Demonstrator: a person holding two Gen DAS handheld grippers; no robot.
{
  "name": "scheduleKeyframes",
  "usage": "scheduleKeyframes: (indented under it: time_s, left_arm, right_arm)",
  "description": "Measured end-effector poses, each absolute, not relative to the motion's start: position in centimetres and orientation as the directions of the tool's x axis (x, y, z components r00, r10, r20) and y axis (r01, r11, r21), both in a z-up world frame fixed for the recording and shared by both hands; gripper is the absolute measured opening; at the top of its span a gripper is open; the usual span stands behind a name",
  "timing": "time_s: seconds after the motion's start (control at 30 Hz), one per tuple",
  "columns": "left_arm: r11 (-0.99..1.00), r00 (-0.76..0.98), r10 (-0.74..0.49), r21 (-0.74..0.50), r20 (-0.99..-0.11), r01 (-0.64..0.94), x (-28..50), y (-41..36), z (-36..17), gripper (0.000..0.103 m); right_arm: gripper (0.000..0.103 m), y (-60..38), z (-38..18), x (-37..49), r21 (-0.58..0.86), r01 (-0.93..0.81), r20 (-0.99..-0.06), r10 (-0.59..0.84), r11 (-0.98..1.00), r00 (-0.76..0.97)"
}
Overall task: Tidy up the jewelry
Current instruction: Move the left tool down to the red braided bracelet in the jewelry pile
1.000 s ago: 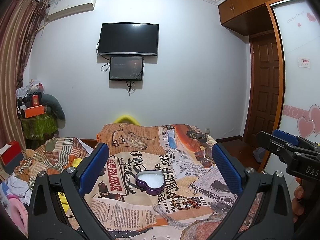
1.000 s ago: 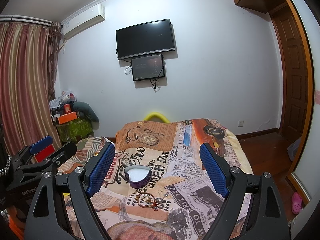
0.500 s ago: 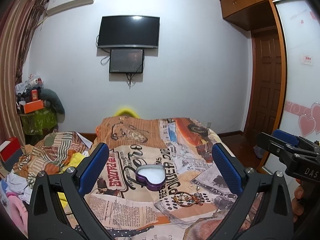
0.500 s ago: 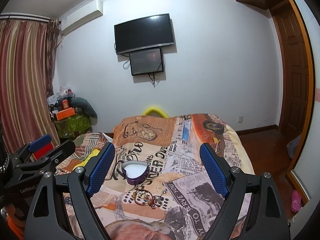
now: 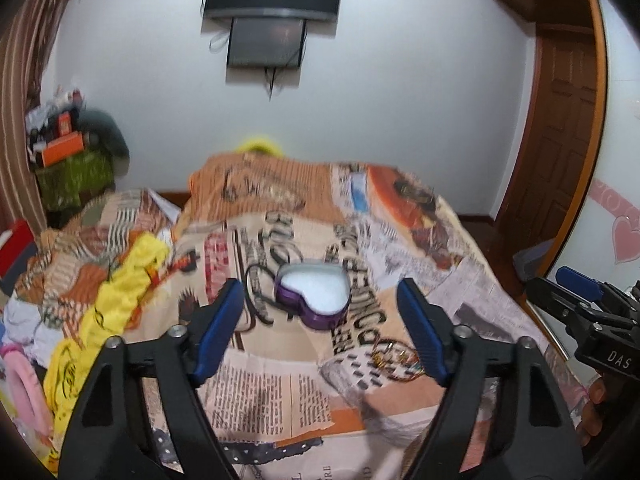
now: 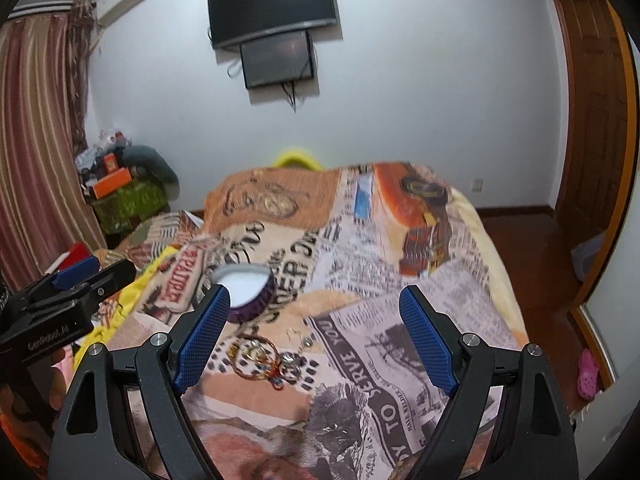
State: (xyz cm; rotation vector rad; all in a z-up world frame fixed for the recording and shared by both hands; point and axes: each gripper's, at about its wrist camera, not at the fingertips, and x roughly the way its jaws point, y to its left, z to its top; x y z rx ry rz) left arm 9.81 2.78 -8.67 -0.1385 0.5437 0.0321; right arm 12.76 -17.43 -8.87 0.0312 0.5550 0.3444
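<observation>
A purple heart-shaped box [image 5: 314, 295] with a white lining sits open on the newspaper-print bedspread [image 5: 280, 384]; it also shows in the right wrist view [image 6: 249, 291]. A tangle of beaded jewelry [image 5: 394, 359] lies just in front of it, also seen in the right wrist view [image 6: 262, 357], with small earrings [image 6: 298, 336] beside it. My left gripper [image 5: 326, 330] is open and empty, above the bed facing the box. My right gripper [image 6: 312, 338] is open and empty, above the jewelry.
Crumpled yellow and striped cloth [image 5: 120, 288] lies on the bed's left. A cluttered stand [image 5: 72, 160] sits by the curtain. A TV [image 6: 272, 4] hangs on the far wall. A wooden door [image 5: 560, 128] and bare floor [image 6: 532, 248] are at the right.
Both grippers have tilted down and moved closer to the bed, so the box and jewelry look larger. Both stay open and empty.
</observation>
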Motion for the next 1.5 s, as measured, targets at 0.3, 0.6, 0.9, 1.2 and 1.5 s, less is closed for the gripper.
scheduleKeyframes:
  time_s: [0.3,0.6,0.9,1.2,1.5]
  left_arm:
    - [0.985,0.742,-0.097,-0.17,-0.664,-0.023,13.2,2.7,-13.3,0.06]
    - [0.961,0.634,-0.247,-0.268,-0.733,0.065,15.6,1.0,-15.8,0.039]
    - [0.944,0.571,-0.306,-0.319,-0.761,0.081,16.8,0.8,-17.1,0.021]
    - [0.948,0.565,-0.308,-0.3,-0.765,0.111,16.9,0.1,-17.4,0.014]
    - [0.954,0.577,-0.298,-0.267,-0.761,0.14,16.7,-0.7,-17.1,0.0]
  right_arm:
    - [0.06,-17.2,-12.7,15.4,0.128,-0.346,-0.632,0.345,0.929,0.693]
    - [0.043,-16.9,-14.7,18.3,0.141,-0.415,-0.702,0.386,0.899,0.599]
    - [0.027,-15.4,-16.2,20.4,0.142,-0.487,-0.753,0.414,0.862,0.512]
    - [0.012,-14.7,-17.7,21.5,0.151,-0.523,-0.793,0.419,0.839,0.443]
    - [0.01,-15.3,-16.8,21.0,0.154,-0.509,-0.772,0.425,0.847,0.473]
